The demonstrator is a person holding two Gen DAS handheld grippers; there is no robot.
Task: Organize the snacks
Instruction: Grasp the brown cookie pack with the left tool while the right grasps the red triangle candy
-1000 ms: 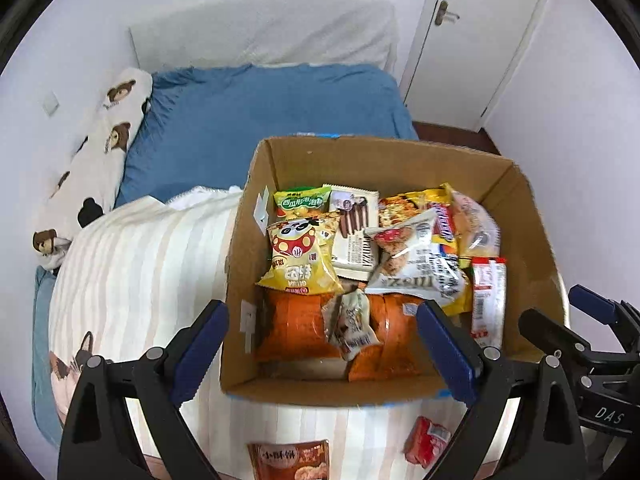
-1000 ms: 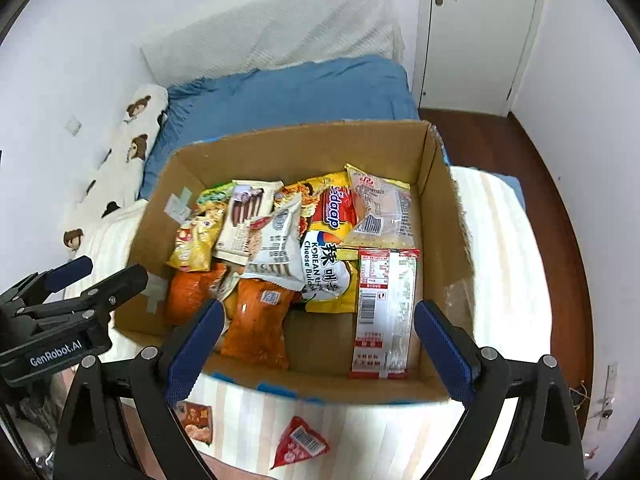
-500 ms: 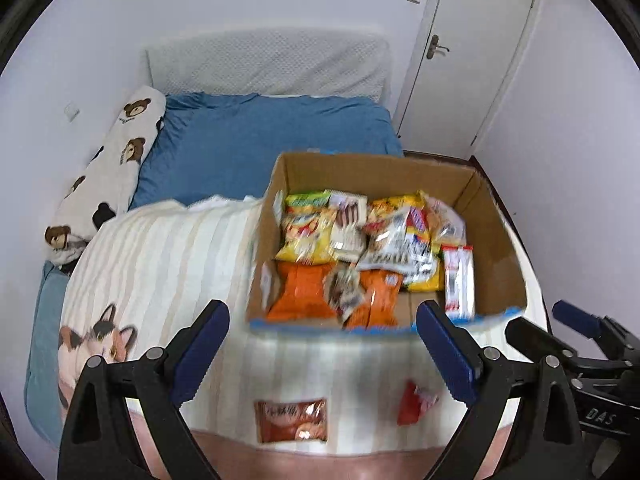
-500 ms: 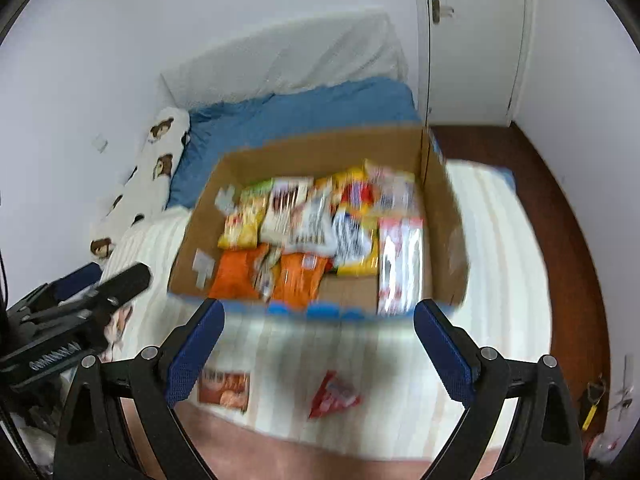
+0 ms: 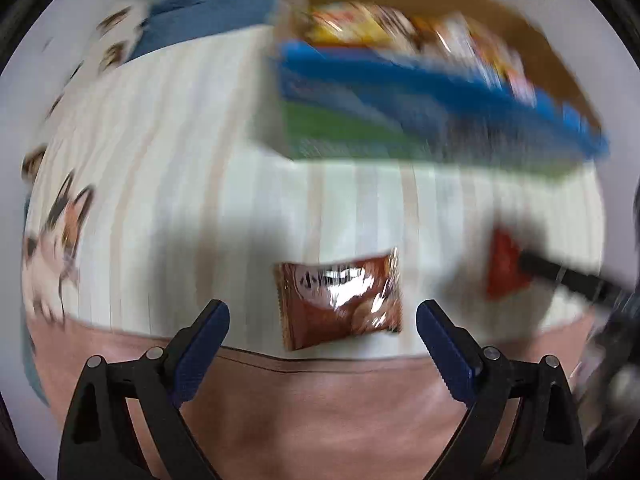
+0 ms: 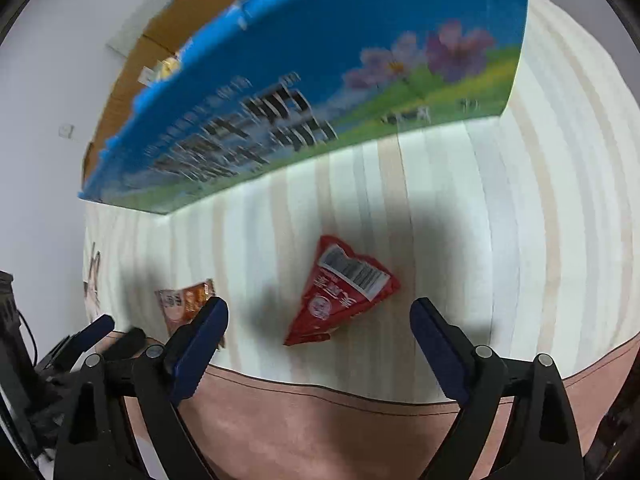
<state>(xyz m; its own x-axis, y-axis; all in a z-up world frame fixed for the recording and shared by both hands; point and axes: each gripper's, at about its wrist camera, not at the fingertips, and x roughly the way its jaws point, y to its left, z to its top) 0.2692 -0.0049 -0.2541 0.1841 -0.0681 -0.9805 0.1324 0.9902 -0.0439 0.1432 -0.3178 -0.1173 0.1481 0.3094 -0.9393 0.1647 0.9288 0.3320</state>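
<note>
1. The brown snack packet [image 5: 340, 300] lay flat on the striped bedspread [image 5: 160, 160], near its front edge, just ahead of the left gripper [image 5: 322, 330] and between the lines of its two fingers.
2. The left gripper was spread wide and held nothing; neither pad touched the packet.
3. The red triangular snack packet [image 6: 340, 292] lay on the same bedspread, barcode side up, just ahead of the right gripper [image 6: 318, 330], well apart from the brown packet.
4. The right gripper was likewise spread wide and empty.
5. The cardboard box [image 6: 320, 80] stood behind both packets. The right wrist view showed its printed blue-and-green front with flowers; the left wrist view, though blurred, showed assorted snack bags [image 5: 400, 32] inside the box [image 5: 440, 120].
6. The right wrist view showed the brown packet [image 6: 184, 300] partly hidden by the right gripper's left finger. The left wrist view showed the red packet [image 5: 504, 268] blurred at right.
7. A cat print [image 5: 56, 240] marked the bedspread's left side, seen in the left wrist view.
</note>
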